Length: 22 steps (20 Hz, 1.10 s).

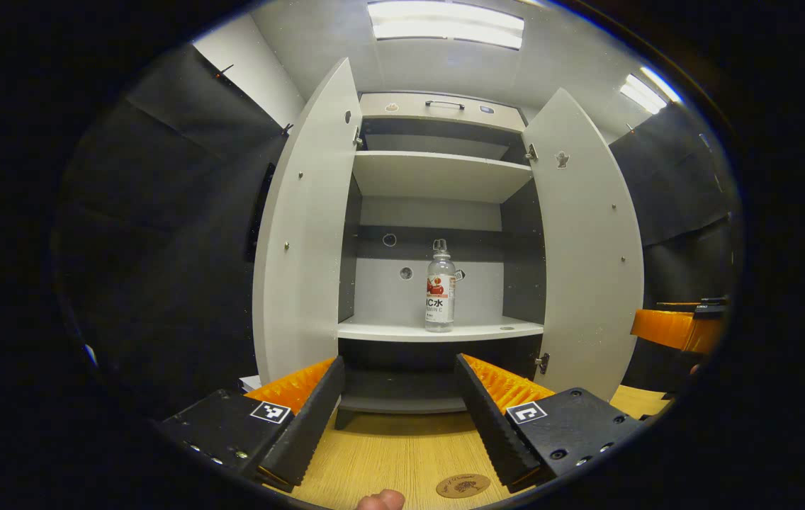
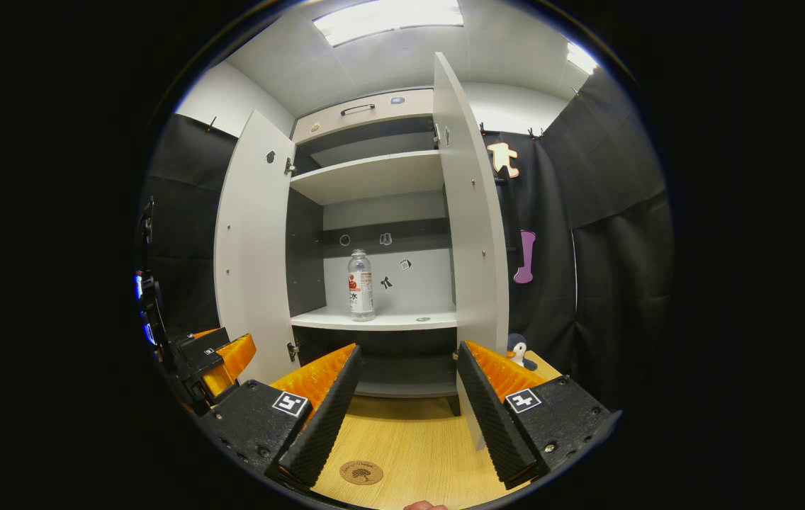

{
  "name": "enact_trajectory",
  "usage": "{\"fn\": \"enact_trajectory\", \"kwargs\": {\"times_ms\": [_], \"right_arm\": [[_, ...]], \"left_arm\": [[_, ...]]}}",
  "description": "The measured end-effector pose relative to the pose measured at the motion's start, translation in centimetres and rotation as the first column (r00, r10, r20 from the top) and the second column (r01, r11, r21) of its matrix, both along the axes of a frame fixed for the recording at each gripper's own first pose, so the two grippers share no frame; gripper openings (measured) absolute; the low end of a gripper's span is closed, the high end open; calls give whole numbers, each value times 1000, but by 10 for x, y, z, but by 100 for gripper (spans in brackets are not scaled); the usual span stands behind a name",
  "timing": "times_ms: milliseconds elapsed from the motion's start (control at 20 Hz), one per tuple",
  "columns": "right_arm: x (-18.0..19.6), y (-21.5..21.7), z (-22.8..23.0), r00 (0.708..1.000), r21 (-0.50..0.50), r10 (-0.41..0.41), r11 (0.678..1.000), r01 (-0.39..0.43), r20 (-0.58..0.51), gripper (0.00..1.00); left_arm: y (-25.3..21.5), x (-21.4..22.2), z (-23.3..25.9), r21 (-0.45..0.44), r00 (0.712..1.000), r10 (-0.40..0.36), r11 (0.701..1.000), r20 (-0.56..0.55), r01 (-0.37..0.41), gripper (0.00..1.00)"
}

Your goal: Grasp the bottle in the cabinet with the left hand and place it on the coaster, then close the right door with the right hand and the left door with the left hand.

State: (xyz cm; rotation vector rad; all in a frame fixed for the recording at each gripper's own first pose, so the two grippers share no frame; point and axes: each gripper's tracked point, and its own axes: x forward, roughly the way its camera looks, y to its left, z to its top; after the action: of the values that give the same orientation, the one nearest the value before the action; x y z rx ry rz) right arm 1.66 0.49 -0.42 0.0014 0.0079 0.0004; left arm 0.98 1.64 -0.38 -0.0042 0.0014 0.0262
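Left gripper view: coaster [image 1: 463, 486] edge-clipped.

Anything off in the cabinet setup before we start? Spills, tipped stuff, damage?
Nothing stands out. The bottle stands upright on the cabinet shelf, both doors are open, and the coaster lies flat on the table. No spill or damage shows.

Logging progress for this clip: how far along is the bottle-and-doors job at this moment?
Nothing looks done yet. The bottle stands upright on the cabinet shelf, and the coaster on the table is bare. Both the left door and right door are wide open. In hand: the left gripper is open, facing the bottle from a distance; the right gripper is open too. Grasping, placing and both closings remain.
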Motion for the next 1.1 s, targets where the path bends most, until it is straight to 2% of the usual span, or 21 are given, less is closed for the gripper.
{"fn": "enact_trajectory", "kwargs": {"times_ms": [300,350,400,850,950,1100], "right_arm": [[5,-1,-4,1000,10,-4,1000,4,1,83],[6,-1,-4,1000,11,-4,1000,4,-1,83],[7,-1,-5,1000,11,-6,1000,6,-2,83],[10,0,-5,1000,4,-7,1000,7,1,83],[10,1,-5,1000,3,-6,1000,6,-2,83],[8,-1,-4,1000,-1,-8,1000,8,-1,83]], "left_arm": [[2,5,-3,4,1000,-4,1000,-13,4,94],[3,6,-3,6,1000,-3,1000,-14,3,99],[3,7,-3,7,1000,-2,1000,-12,2,94],[7,9,-9,-9,1000,-3,1000,-25,3,95],[-2,14,-12,-38,999,-29,999,-35,28,95],[-21,41,-9,-84,993,-111,991,-33,108,94]]}}
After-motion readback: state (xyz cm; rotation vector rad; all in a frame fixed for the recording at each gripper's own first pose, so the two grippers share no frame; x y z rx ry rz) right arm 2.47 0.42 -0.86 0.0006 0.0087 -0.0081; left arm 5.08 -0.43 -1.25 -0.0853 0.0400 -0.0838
